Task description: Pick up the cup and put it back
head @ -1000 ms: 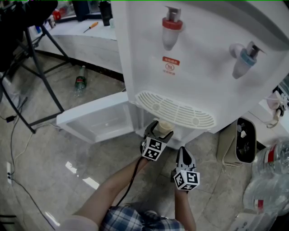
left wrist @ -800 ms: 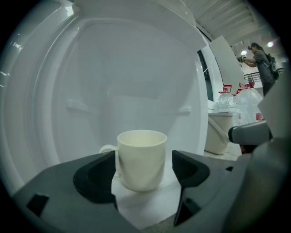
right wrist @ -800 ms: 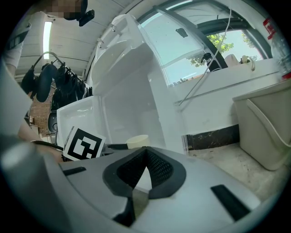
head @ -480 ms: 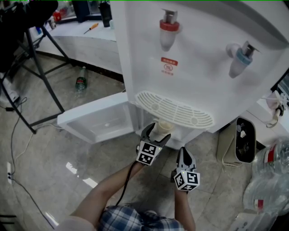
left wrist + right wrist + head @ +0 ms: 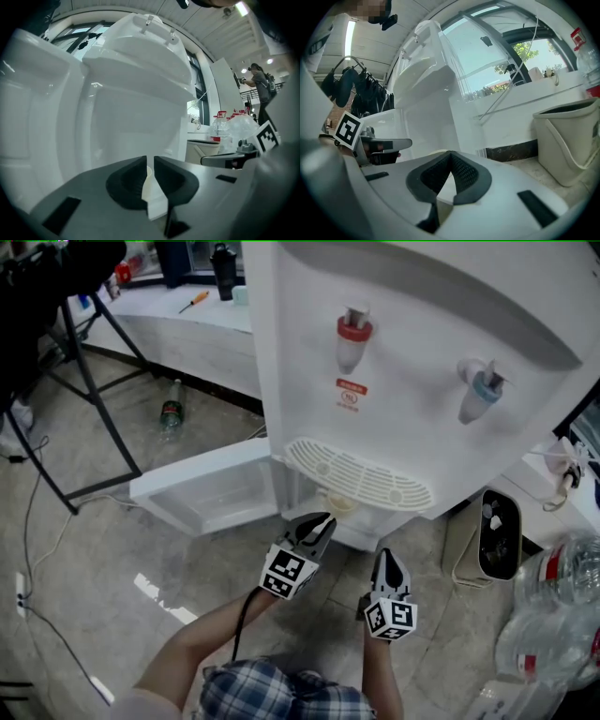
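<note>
We are pinching the cup (image 5: 338,503) by its wall in our left gripper (image 5: 322,519), under the drip tray (image 5: 361,474). A second ago these jaws were straddling it wide. Our right gripper (image 5: 389,559) is hanging empty, jaws together.

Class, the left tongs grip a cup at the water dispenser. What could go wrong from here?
1. The left tongs have just closed on only one thin wall of the cup, so it may crumple or slip out.
2. In the head view the cup shows close under the drip tray. Lifting it further could knock it against the tray.
</note>
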### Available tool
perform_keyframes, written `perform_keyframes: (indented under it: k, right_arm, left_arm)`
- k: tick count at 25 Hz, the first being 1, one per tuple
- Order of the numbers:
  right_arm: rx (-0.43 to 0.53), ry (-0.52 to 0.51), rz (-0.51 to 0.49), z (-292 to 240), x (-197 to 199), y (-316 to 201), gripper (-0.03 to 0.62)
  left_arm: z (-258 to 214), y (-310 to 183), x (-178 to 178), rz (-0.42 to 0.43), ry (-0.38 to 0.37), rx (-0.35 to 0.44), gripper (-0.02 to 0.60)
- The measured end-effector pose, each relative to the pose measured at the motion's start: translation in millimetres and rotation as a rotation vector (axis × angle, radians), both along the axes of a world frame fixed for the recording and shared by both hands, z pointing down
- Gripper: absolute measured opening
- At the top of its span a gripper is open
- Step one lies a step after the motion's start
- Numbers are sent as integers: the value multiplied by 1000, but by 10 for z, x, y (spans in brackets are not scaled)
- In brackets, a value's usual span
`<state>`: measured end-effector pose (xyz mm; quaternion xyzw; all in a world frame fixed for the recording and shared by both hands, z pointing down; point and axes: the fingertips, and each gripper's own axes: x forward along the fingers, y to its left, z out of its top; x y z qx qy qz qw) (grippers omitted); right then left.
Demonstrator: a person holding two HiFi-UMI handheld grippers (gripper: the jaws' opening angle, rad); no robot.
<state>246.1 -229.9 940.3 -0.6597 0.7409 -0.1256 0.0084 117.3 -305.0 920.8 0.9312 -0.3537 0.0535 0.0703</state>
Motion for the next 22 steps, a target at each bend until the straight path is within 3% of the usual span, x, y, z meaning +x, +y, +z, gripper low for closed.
perform_keyframes:
  k: [6,12,22]
  right_arm:
    - [-42,12,19,-542,-49,279,17]
    - [-88,3,38,-1454,-162,545,17]
    - [-80,16,69,-3691,-226,863,17]
  left_arm:
    - [-687,246,-376,-16,-39,-15,28]
    - [-1511,507,-740,-49,-75,-75,25]
    - [-3862,746,-1164,-118,-48,-42,25]
